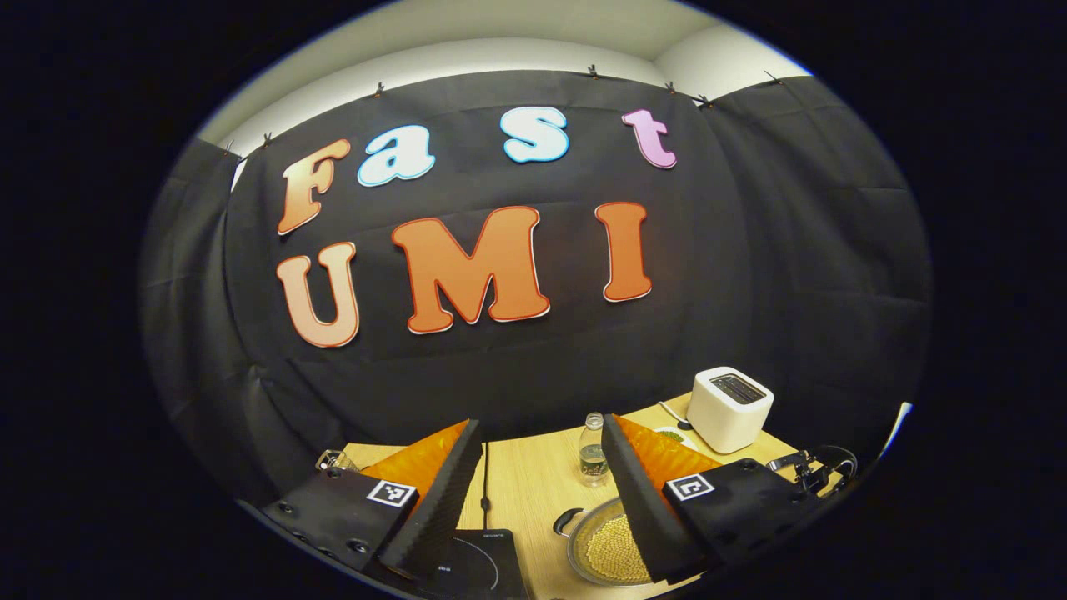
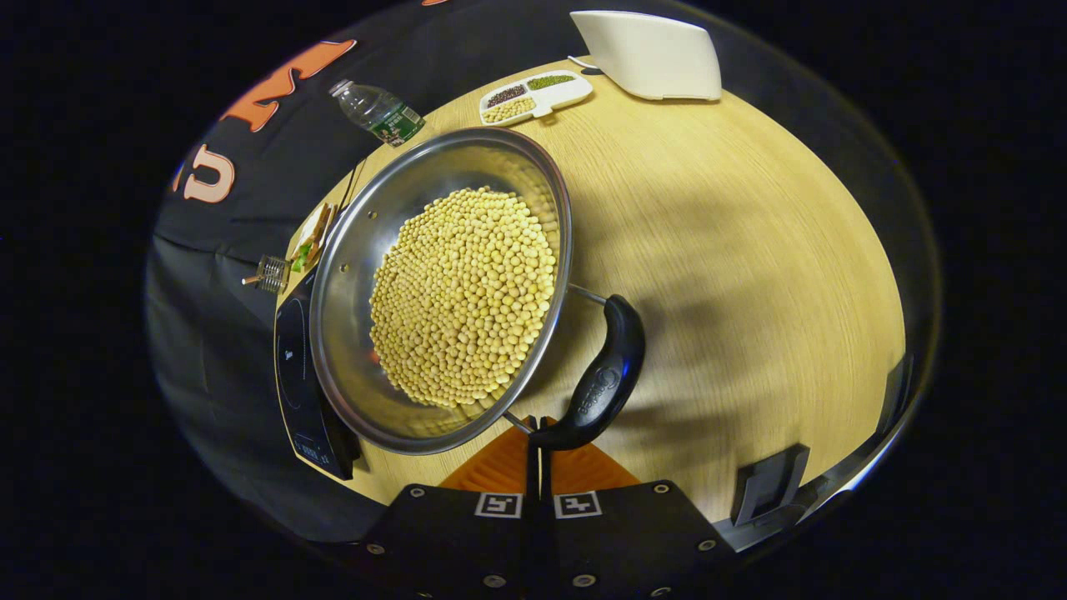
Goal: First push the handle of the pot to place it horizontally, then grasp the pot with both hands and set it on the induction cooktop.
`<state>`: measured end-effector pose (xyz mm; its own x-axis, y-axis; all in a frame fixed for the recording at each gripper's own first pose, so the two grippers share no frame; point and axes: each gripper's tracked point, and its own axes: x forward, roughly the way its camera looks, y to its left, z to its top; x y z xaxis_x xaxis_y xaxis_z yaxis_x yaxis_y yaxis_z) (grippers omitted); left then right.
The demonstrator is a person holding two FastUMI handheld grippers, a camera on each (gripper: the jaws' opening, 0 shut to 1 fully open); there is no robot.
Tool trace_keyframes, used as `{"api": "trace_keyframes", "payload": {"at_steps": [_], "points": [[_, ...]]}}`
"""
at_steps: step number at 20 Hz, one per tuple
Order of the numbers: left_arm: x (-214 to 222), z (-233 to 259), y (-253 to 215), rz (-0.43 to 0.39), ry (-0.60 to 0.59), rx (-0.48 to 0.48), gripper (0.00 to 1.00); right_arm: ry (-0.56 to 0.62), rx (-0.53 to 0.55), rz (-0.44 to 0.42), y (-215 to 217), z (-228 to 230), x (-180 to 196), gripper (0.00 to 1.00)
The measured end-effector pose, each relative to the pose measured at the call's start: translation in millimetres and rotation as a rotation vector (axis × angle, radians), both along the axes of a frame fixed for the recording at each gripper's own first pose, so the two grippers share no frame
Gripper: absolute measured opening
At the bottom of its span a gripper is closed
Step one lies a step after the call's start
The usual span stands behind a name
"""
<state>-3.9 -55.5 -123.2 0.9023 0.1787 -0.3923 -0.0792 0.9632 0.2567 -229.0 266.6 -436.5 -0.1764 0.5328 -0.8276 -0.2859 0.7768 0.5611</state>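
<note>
Left gripper view faces the wall; right gripper view looks closely down on the shared pot.

One pot of beans, one induction cooktop, one water bottle, one toaster, one divided dish, all in the frame's upper half or left.

The pot looked like polished metal, bright and reflective inside, with a glossy black plastic handle. The table showed a pale wood grain with a matt finish. The induction cooktop had a smooth, glossy black top. The toaster looked like matt white plastic, the bottle like clear plastic.
</note>
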Motion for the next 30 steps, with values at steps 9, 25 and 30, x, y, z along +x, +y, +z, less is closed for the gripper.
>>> {"api": "trace_keyframes", "payload": {"at_steps": [9,25,30], "points": [[-76.1,11.5,65.7,0.313,0.001,0.021,0.94,0.009,0.046,0.033,4.6,0.9,48.9,0.0],[-178.5,57.4,183.4,0.577,-0.049,-0.04,0.95,-0.056,-0.01,0.038,14.7,-8.4,118.9,0.0],[-165.4,30.7,196.6,0.543,-0.012,-0.126,0.95,-0.096,-0.054,0.018,28.6,-13.8,142.2,0.0]]}}
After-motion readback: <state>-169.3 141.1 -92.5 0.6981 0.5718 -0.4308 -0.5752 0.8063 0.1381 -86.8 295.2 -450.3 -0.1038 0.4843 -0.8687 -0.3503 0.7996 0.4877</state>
